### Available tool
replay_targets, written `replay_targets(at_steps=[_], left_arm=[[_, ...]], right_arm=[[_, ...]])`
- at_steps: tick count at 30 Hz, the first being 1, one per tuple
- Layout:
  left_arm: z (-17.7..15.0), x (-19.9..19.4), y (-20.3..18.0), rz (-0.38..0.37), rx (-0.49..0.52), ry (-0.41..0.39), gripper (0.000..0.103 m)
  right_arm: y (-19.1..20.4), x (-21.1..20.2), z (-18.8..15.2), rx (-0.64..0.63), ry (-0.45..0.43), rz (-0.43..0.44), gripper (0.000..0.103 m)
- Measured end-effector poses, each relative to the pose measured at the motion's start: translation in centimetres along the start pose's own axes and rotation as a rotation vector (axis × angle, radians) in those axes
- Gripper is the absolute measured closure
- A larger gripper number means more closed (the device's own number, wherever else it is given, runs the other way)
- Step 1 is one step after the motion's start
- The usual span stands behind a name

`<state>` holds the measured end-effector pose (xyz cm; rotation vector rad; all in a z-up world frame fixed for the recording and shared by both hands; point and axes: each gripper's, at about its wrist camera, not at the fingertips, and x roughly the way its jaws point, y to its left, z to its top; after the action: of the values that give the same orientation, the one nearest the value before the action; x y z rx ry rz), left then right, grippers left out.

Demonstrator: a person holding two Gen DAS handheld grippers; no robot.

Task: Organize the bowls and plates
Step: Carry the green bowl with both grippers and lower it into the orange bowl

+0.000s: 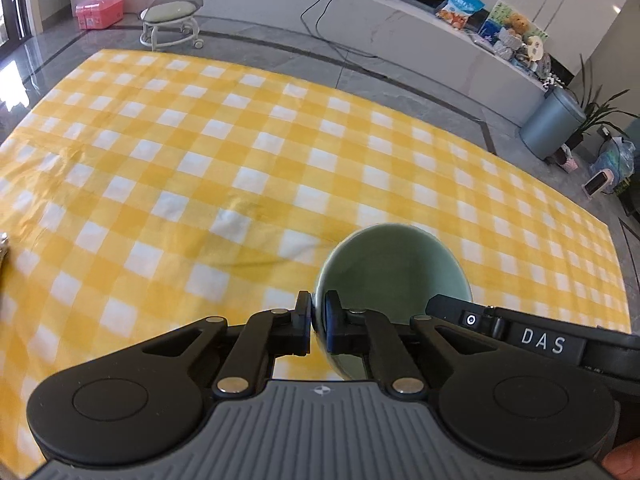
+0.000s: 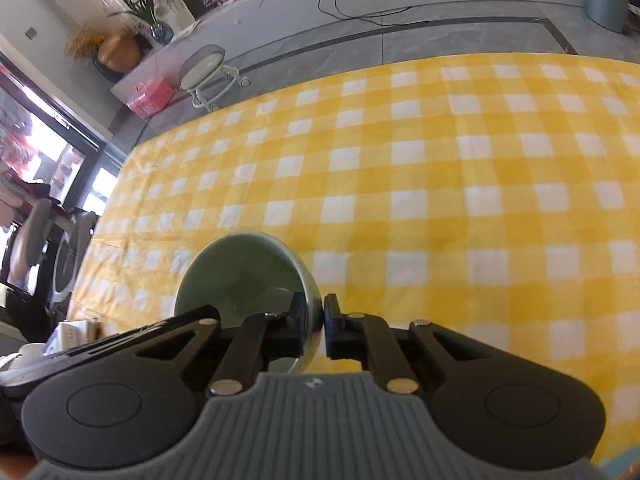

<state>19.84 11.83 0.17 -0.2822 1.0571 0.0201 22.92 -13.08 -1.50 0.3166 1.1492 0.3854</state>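
A pale green bowl (image 1: 394, 264) hangs tilted just above the yellow checked tablecloth (image 1: 200, 160). My left gripper (image 1: 317, 312) is shut on the bowl's left rim, one pad inside and one outside. In the right wrist view the green bowl (image 2: 240, 276) sits left of centre, and my right gripper (image 2: 315, 312) is shut on its right rim in the same way. It looks like one bowl held from both sides. The right gripper's black body (image 1: 528, 334) reaches in at the bowl's right. The bowl's underside is hidden.
The checked tablecloth (image 2: 440, 184) fills both views. Beyond its far edge stand a wheeled stool (image 1: 172, 20), a pink box (image 1: 99, 9) and a grey bin (image 1: 554, 120). Small white items (image 2: 68, 332) lie at the cloth's left edge.
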Motion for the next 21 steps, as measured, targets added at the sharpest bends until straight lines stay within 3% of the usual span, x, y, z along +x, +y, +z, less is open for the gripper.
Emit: replay_targets(at_steps=[11,21], left_arm=[[-4.5,-7.1,-7.4,-0.120,0.042,-0.020,0.096],[-9.0,-9.1,-15.0,-0.225,0.130,0.033,0.095]], right_arm=[[-4.6,-12.0,-4.9,0.039,-0.091,-0.001,0.096],[-11.0,-21.0,-8.7,0.093,-0.158,-0.066,0.096]])
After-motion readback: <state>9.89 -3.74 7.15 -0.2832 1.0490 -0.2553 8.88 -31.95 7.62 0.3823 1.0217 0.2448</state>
